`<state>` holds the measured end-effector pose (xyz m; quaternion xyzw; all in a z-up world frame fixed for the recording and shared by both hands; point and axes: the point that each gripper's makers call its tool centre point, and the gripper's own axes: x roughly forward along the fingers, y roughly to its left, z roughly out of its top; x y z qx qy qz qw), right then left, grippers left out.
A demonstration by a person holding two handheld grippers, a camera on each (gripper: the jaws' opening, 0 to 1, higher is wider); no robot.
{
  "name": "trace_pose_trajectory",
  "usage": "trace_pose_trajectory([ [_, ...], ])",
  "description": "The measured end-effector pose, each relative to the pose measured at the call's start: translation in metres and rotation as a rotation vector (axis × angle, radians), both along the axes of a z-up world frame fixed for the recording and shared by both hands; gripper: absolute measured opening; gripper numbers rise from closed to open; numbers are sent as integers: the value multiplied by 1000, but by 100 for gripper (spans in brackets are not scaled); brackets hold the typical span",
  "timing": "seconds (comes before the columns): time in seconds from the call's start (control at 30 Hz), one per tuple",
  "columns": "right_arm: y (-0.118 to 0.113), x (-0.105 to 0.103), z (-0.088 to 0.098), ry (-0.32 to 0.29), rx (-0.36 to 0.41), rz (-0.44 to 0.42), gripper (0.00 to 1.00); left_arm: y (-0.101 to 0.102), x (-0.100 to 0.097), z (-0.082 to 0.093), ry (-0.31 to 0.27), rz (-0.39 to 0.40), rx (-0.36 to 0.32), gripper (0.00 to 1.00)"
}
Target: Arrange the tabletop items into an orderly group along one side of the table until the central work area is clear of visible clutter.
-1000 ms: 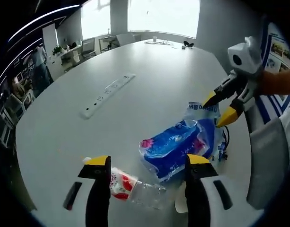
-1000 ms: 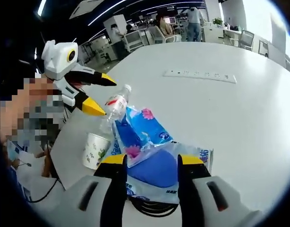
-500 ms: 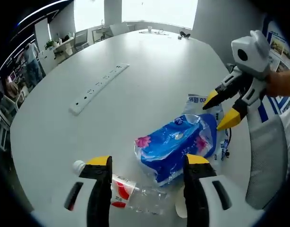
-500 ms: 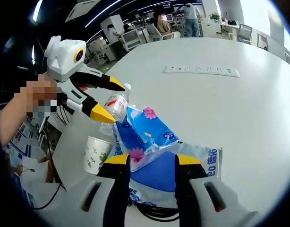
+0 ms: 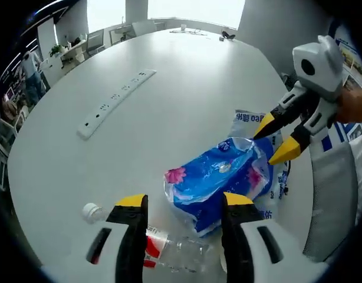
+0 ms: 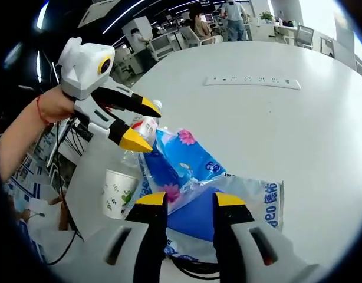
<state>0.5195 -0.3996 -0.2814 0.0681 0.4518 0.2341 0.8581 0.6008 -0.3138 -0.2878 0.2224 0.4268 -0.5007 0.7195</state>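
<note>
Now the left gripper (image 5: 178, 203) is held with jaws apart over the bottle (image 5: 163, 247), likely so it can be picked up. The right gripper (image 6: 190, 200) is held with jaws apart by the blue pack (image 6: 184, 159) and cup (image 6: 117, 191).

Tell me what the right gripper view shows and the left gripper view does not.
Right gripper view: a paper cup near the edge of the table, and people at desks behind it. Left gripper view: bright windows past the far end. Both: the blue tissue pack, the water bottle, the power strip and the flat printed bag.
</note>
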Motion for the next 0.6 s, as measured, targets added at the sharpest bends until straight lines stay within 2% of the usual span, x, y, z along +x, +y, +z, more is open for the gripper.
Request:
trace_pose_trajectory([
  [0.23,0,0,-4,17,0,-14,22,0,-1,-8,46,13,22,43],
  [0.6,3,0,-11,31,-2,-14,17,2,-6,-17,88,4,51,35],
])
